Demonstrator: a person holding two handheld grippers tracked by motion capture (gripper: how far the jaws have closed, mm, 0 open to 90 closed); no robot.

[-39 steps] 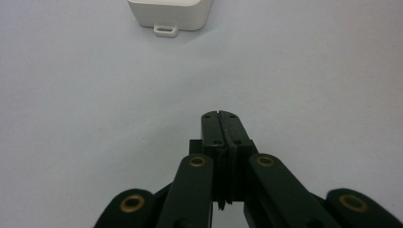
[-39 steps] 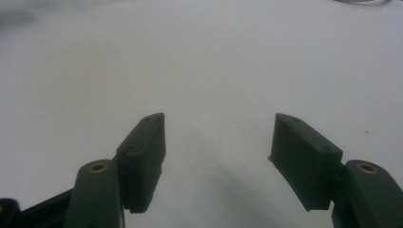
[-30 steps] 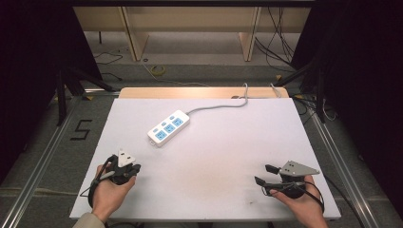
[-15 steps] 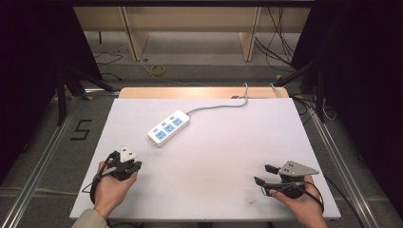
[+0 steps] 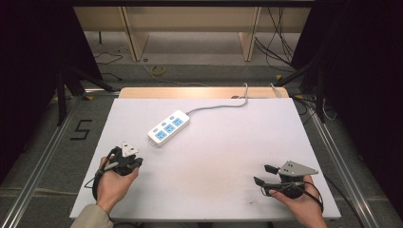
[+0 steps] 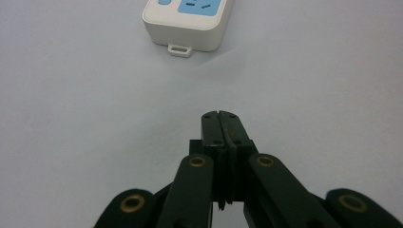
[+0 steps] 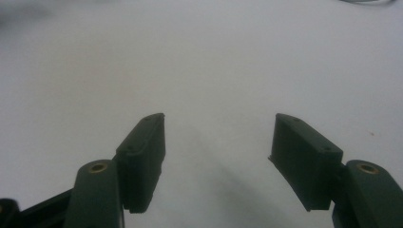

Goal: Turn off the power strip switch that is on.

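A white power strip (image 5: 166,128) with blue sockets lies on the white table top (image 5: 214,152), left of centre, its grey cable (image 5: 223,105) running off the far edge. My left gripper (image 5: 127,151) sits near the table's front left, held in a hand, its tip toward the strip. In the left gripper view its jaws are pressed together with nothing between them (image 6: 221,118), and the strip's near end (image 6: 187,23) lies just ahead. My right gripper (image 5: 263,175) rests at the front right, pointing left; its jaws stand wide apart over bare table (image 7: 218,133).
A wooden board (image 5: 199,92) borders the table's far edge. Metal rails (image 5: 43,161) run along both sides of the table, and a "5" mark (image 5: 81,129) is on the floor at the left. Loose cables (image 5: 275,38) lie on the floor beyond.
My left gripper has crept slightly toward the power strip. The right gripper has kept still.
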